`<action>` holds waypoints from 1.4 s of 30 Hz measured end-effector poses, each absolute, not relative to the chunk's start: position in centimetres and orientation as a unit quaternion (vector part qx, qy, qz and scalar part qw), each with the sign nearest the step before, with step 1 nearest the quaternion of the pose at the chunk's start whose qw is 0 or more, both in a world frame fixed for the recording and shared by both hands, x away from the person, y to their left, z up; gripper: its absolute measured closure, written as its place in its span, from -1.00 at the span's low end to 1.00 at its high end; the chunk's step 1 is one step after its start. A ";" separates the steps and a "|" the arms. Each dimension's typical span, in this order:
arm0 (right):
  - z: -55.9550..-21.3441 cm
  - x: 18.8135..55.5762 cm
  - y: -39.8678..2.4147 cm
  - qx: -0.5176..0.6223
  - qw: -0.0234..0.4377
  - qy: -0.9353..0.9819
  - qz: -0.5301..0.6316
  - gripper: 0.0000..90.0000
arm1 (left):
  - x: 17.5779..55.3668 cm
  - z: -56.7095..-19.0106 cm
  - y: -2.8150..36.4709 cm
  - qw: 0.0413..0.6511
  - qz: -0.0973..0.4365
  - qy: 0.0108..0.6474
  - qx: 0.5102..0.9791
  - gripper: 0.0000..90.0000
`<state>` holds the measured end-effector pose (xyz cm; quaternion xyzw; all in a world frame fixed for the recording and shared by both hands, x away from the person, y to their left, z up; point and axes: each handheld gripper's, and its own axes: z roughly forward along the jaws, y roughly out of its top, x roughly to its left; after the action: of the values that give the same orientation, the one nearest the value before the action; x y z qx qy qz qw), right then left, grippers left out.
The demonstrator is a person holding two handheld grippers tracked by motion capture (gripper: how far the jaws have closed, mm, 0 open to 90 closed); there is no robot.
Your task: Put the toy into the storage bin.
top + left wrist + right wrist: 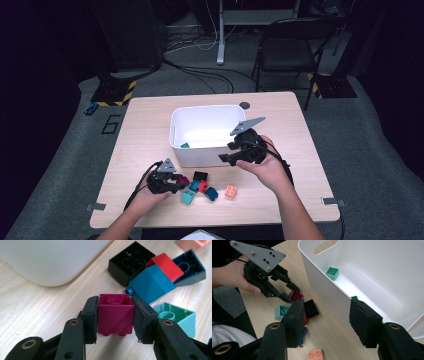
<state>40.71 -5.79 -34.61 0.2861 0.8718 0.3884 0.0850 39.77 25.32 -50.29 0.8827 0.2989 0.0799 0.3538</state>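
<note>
At the left of the high view, the left gripper [176, 182] lies low over the tabletop [150, 130], held in the person's left hand [147, 199]. Its jaws are clenched on a magenta brick [115, 315]: in the left gripper view both black pads press flat against the brick's sides, and the brick sits on the wood with its open underside facing the camera. Just right of it lies a loose cluster of bricks: a black one [130, 263] nearest the bin, a blue one [152, 285] with a red one [168, 266] leaning on it, a dark blue one [190, 270] behind those, and a teal one [178, 317] close beside the right jaw. A salmon brick [231, 191] sits a little apart at the right end of the group. Behind the bricks stands a white bin [176, 135], with a green brick [332, 273] on its floor. Further right, the right gripper [226, 158] hangs at the bin's near wall, and in the right gripper view its jaws stand released, one on either side of that wall, not touching it.
</note>
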 end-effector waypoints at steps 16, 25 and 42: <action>-34.1 40.6 -7.0 0.289 0.086 0.869 0.393 -0.02 | 39.6 -47.3 25.8 0.366 0.080 0.306 0.875 0.30; -34.2 40.6 -7.3 0.291 0.083 0.868 0.393 -0.03 | 39.9 -44.4 26.0 0.372 0.081 0.303 0.874 0.30; -34.3 40.7 -7.3 0.292 0.081 0.867 0.395 -0.06 | 40.6 -40.2 25.7 0.376 0.073 0.289 0.877 0.30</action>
<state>40.71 -7.34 -34.30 0.2922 0.8671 0.3954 0.0805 40.61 25.70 -40.20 0.8773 0.2888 0.0727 0.3764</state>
